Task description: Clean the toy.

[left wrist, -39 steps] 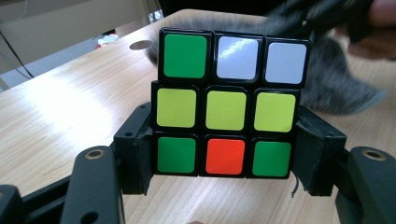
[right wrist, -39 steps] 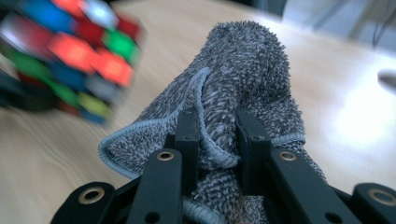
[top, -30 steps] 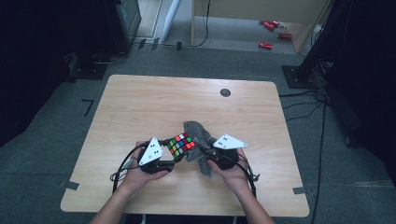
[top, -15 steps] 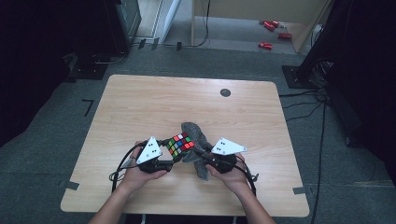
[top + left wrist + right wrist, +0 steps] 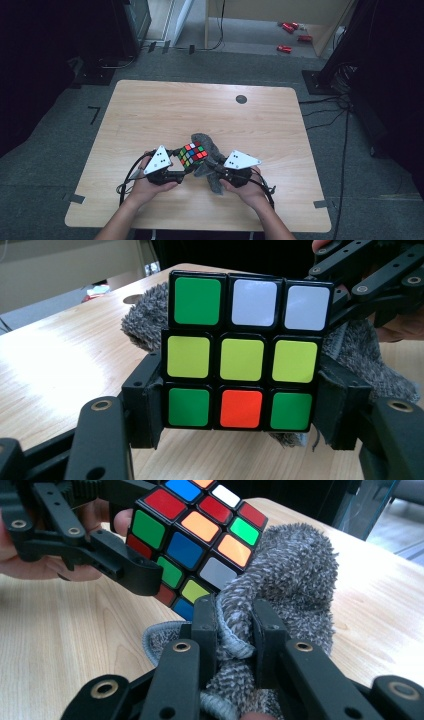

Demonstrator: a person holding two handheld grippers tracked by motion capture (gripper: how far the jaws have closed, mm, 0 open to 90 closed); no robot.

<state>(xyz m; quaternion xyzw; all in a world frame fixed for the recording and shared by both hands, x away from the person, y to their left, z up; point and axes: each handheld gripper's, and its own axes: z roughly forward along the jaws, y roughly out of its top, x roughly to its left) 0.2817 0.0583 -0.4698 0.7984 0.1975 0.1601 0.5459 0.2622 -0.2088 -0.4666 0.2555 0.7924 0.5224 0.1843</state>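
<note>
Your forearms enter from bottom of high view, angled inward toward each other. Your left hand (image 5: 145, 185) wraps left gripper (image 5: 186, 167), jaws clamped tight on cube (image 5: 242, 352), pads pressing its two sides. Your right hand (image 5: 250, 189) holds right gripper (image 5: 212, 167), jaws pinched on fold of cloth (image 5: 280, 580). Grippers sit near, tips facing.

The cube (image 5: 192, 154) sits between the left hand-held gripper (image 5: 176, 169) and the right hand-held gripper (image 5: 216, 167), with the cloth (image 5: 210, 150) behind it on the desk (image 5: 165, 110).
</note>
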